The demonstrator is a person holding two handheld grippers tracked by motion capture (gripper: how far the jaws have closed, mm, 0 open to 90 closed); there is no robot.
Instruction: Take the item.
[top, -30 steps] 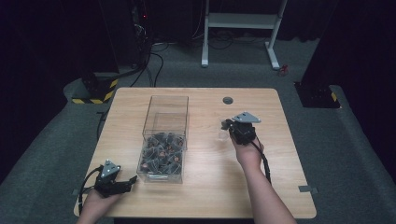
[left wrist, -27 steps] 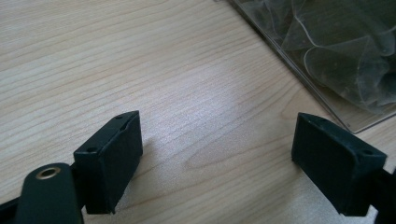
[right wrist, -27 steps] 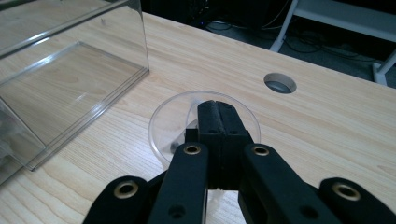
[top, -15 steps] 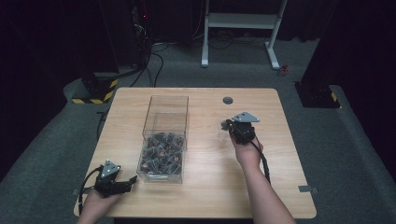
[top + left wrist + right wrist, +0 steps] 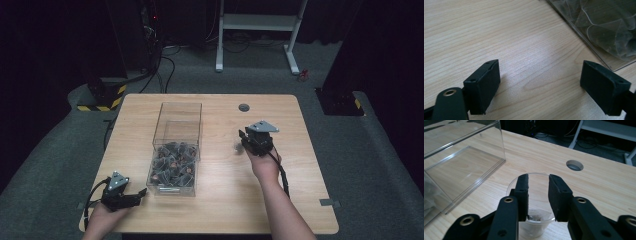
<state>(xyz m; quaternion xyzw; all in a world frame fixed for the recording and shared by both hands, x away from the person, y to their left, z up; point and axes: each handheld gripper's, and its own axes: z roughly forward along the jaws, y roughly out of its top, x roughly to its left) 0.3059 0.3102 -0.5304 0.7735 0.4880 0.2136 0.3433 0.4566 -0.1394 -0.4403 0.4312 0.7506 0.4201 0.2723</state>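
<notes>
A small clear plastic cup stands on the wooden table right of the middle, with a small dark item lying in its bottom. My right gripper hovers over the cup's mouth, jaws a narrow gap apart and nothing between them; in the high view it sits just right of the cup. A tall clear box stands left of centre, its near half filled with several dark wrapped pieces. My left gripper rests low at the table's front left, wide open beside the box's corner.
A round cable hole lies in the table's far side, beyond the cup. The box's empty far half stands to the left of my right gripper. A white stand and cables sit on the floor behind the table.
</notes>
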